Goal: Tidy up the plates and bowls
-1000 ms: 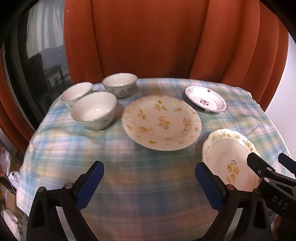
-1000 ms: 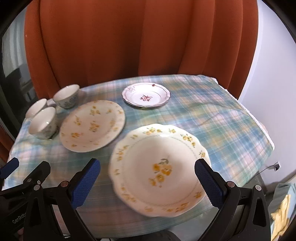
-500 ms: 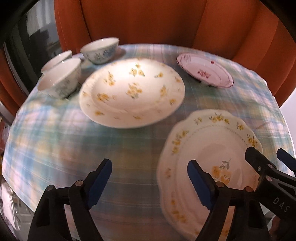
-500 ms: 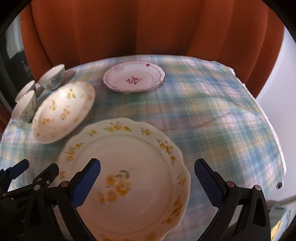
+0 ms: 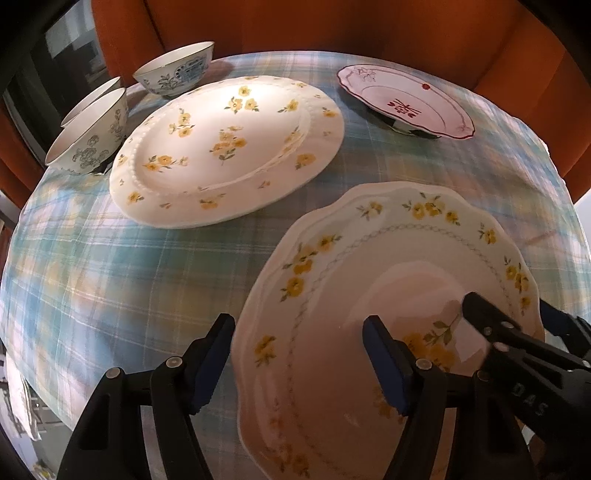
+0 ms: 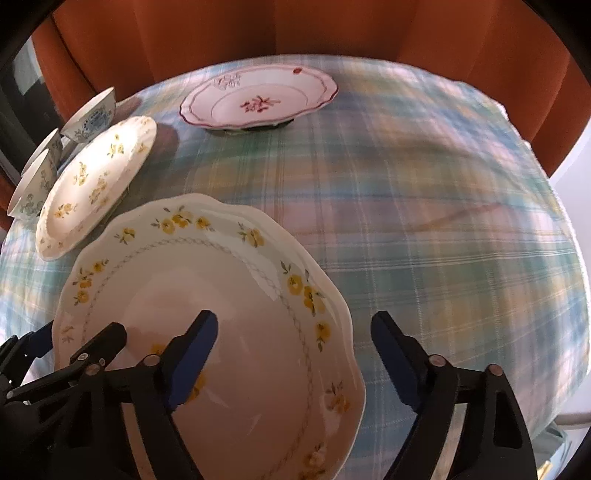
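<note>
Three plates and three bowls are sitting on the bench (image 5: 110, 266), which is wearing a blue-green plaid cloth, with orange curtains (image 5: 295, 26) hanging behind it. The scalloped plate (image 5: 399, 280) with a ring of yellow flowers is lying nearest, at the front edge. The round plate (image 5: 229, 147) scattered with yellow flowers is resting behind it to the left, apart from it. The small plate with red trim (image 5: 406, 99) is sitting at the far side, well apart from both. The three bowls are grouping at the far left: one with a blue pattern (image 5: 177, 70) at the back and two grey-patterned ones (image 5: 92, 136) close together in front of it, the nearer of the pair just beside the round plate. The left tongs (image 5: 299, 354) are straddling the left rim of the scalloped plate, one finger outside it and one over its well, and their jaws are closing without yet pressing the rim. The right tongs (image 6: 295, 350) are straddling the plate's right rim in the same way, jaws likewise closing but not yet gripping.
</note>
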